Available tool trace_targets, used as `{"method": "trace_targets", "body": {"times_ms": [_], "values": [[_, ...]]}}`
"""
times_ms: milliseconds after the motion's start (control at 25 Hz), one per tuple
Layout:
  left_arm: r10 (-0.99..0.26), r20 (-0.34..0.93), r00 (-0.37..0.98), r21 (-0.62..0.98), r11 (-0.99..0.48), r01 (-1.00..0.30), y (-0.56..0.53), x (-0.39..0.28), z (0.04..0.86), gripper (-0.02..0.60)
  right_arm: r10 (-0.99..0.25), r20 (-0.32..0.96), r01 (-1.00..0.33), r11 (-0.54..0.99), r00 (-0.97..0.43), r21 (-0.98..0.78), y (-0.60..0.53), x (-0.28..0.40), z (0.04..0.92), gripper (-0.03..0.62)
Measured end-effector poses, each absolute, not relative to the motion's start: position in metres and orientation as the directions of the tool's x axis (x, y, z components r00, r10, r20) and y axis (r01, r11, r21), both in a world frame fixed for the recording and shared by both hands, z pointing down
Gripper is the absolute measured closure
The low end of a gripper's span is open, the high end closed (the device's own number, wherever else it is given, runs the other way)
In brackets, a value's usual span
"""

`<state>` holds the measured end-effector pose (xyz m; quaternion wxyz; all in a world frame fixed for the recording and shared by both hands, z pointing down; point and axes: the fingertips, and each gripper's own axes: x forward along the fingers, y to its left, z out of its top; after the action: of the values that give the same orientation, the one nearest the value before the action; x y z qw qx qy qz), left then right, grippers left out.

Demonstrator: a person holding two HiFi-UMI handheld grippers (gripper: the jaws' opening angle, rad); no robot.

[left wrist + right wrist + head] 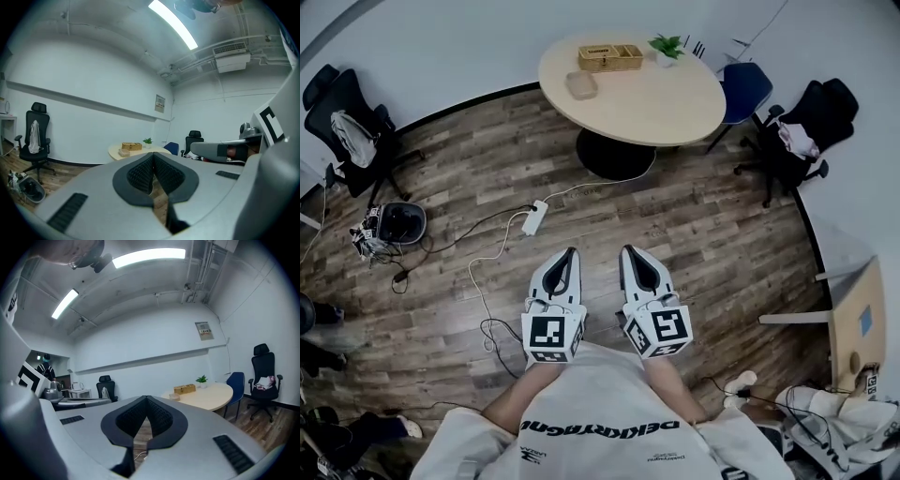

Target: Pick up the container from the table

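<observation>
The person's arms reach forward from the body, and the left gripper and the right gripper are held level, side by side, above the wooden floor, pointing toward the round table. Both pairs of jaws are pressed together with nothing between them. The small beige container lies near the table's left edge, just beside the wooden box at the far edge, well apart from both grippers.

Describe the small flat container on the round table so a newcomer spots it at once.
Find the round pale table at the far side of the wooden floor. Near its left edge, in front of the wooden box, lies the container. It is low, beige and rounded, unlike the taller divided box and the potted plant.
</observation>
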<state>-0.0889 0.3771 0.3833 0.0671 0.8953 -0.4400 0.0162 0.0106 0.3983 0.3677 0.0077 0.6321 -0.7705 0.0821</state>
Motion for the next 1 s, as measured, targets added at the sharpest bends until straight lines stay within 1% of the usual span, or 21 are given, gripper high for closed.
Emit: {"method": "trace_targets", "body": {"times_ms": [360,560,760,1000], "values": [[-0.765,0.061,0.641,0.119,-0.632,-0.766,0.194,-0.080,0.357,0.565,-0.981,0.105,-0.983,0.150,-0.160,-0.105,0.212,0.021,0.345,0.562],[-0.756,0.071,0.651,0.133,-0.639,-0.757,0.108,-0.082,0.359,0.566,-0.985,0.099,-0.984,0.129,-0.142,-0.126,0.125,0.017,0.344,0.562],[-0.742,0.094,0.664,0.156,-0.648,-0.746,0.064,-0.082,0.367,0.566,-0.984,0.118,-0.986,0.117,-0.131,-0.121,0.082,0.012,0.347,0.562],[-0.740,0.121,0.661,0.180,-0.639,-0.748,0.027,-0.076,0.381,0.566,-0.980,0.157,-0.988,0.100,-0.119,-0.120,0.050,0.023,0.362,0.562]]}}
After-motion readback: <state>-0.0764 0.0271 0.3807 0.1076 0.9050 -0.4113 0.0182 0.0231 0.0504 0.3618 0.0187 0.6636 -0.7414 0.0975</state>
